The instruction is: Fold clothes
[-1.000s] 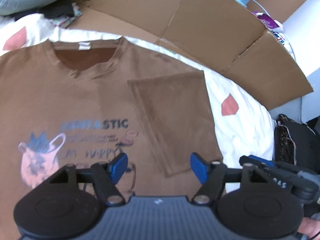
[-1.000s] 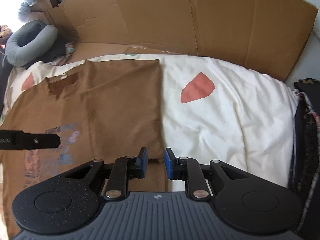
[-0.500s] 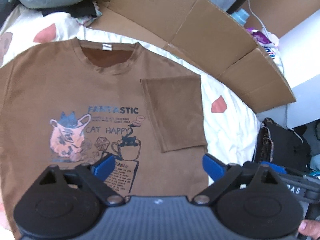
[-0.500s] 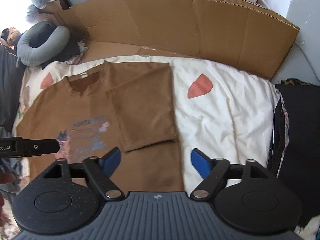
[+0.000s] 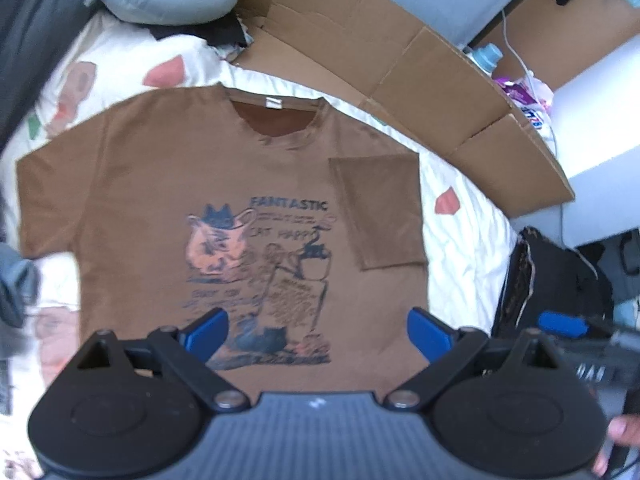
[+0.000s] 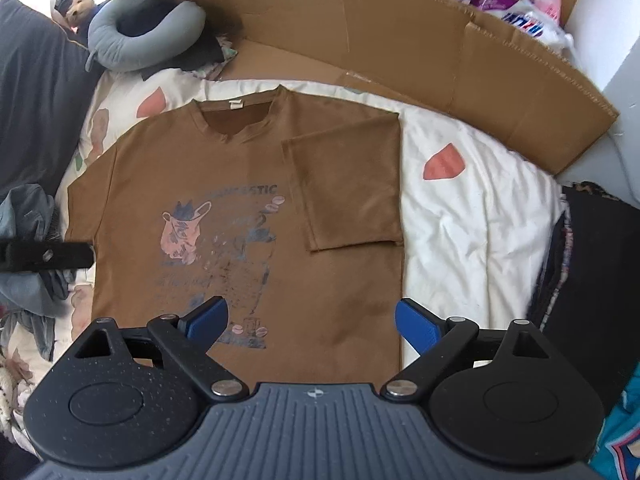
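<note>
t-shirt (image 6: 248,208) flat, collar toward cardboard (image 6: 400,32), hem nearest

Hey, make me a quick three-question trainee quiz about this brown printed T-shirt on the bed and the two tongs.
1. True or false: the brown printed T-shirt has one sleeve folded in over its front.
2. Which sleeve is still spread flat on the cream patterned bedsheet: A) the one towards the grey neck pillow, B) the one towards the brown cardboard sheet?
3. Fill in: the left tongs and right tongs hold ____.

Key: 1 true; 2 A; 3 nothing, both are open above the shirt.
</note>
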A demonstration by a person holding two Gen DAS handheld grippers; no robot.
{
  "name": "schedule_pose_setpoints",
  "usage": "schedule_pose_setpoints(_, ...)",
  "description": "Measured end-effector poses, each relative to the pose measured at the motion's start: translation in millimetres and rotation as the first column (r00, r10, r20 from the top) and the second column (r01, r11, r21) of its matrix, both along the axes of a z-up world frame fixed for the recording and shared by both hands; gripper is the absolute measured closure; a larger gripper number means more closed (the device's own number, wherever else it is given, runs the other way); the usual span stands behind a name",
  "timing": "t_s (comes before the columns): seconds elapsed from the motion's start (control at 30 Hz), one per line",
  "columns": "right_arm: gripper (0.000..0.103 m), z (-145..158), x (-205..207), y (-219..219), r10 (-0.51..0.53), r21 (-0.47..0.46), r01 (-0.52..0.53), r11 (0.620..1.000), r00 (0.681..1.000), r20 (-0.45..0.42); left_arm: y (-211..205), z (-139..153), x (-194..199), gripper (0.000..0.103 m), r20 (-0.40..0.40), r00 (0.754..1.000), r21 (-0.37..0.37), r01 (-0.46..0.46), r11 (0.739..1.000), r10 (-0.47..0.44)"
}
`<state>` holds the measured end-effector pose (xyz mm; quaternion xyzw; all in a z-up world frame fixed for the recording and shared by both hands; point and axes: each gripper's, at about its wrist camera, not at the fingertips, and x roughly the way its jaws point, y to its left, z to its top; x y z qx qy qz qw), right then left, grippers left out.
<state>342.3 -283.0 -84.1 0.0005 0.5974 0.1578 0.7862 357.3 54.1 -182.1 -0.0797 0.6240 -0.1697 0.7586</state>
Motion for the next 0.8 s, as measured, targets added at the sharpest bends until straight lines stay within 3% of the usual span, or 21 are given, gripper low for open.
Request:
schedule_pose_setpoints(0.23,0.009,35,-19,16,-0.103,-0.062,0.102,0.993,0.995,0.002,61,32,-11,0.005,-0.011,1.000,0.036,-0.002,0.999,0.002)
schedule_pose_setpoints(0.43,0.007,66,-52,14,-0.278,-0.003,0.278,0.961,0.960,-0.022,87,58,-18,0.005,-0.005,1.000,0.075,0.024,0.997,-0.024)
schedule_pose_setpoints(0.6,0.006,70,-73,19,-0.266,0.013,0.266,0.964,0.963,-0.041,85,63,-24,0.005,-0.008,1.000,0.076,0.021,0.997,-0.021)
schedule_pose_setpoints(0.8,0.006,67,-82,21,-0.216,0.036,0.218,0.975,0.975,-0.056,73,62,-38,0.005,-0.033,0.997,0.062,-0.068,0.996,0.070)
